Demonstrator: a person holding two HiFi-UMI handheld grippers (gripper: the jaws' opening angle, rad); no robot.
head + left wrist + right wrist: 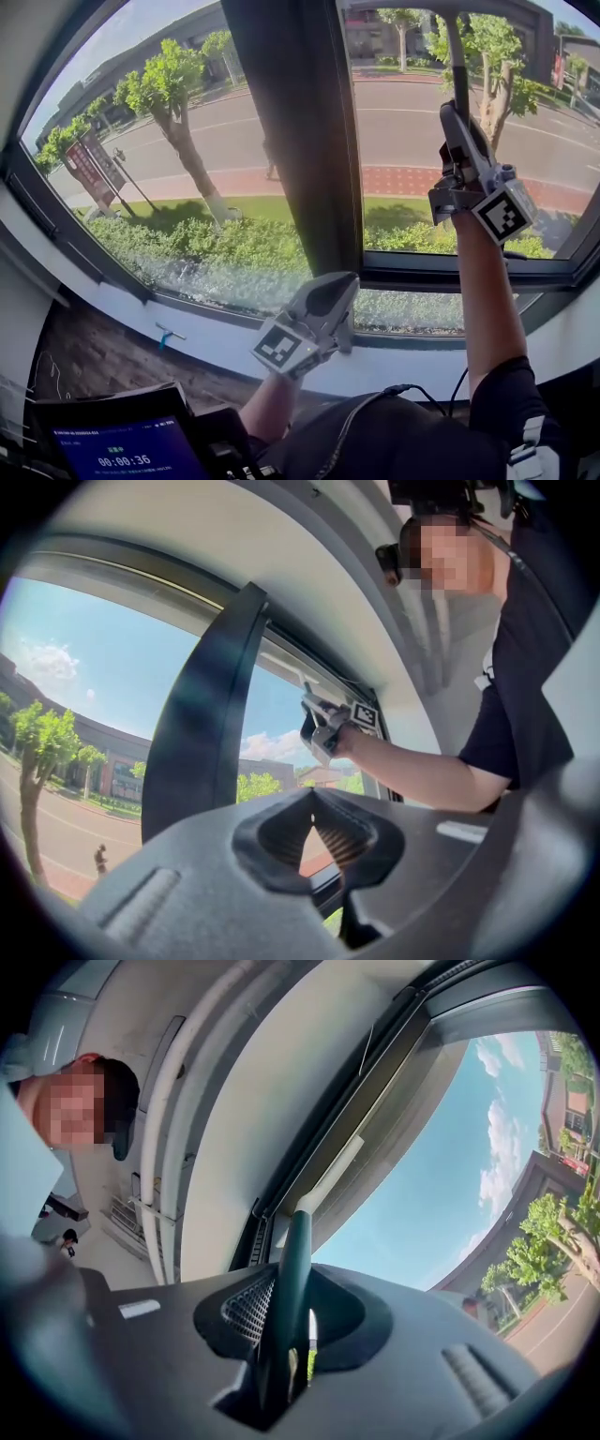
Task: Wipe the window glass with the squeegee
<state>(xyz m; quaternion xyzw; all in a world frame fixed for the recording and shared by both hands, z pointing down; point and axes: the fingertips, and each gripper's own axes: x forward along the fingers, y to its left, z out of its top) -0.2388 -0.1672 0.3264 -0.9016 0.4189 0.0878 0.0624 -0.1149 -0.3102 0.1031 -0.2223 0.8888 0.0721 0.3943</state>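
Gripping the squeegee point(291, 1269) by its dark handle, right gripper point(454, 111) clamped on it, raised against the right pane of window glass point(403, 141); handle upright, long axis rising out of the jaws toward the frame top; left gripper point(330, 292) low near the sill point(187, 323), closed on nothing

The right arm point(483, 281) is raised, forearm upright; the right gripper point(456, 111) is clamped on the squeegee handle point(459, 56). The left arm point(267, 408) is low; the left gripper point(339, 289) has its jaws together, empty.
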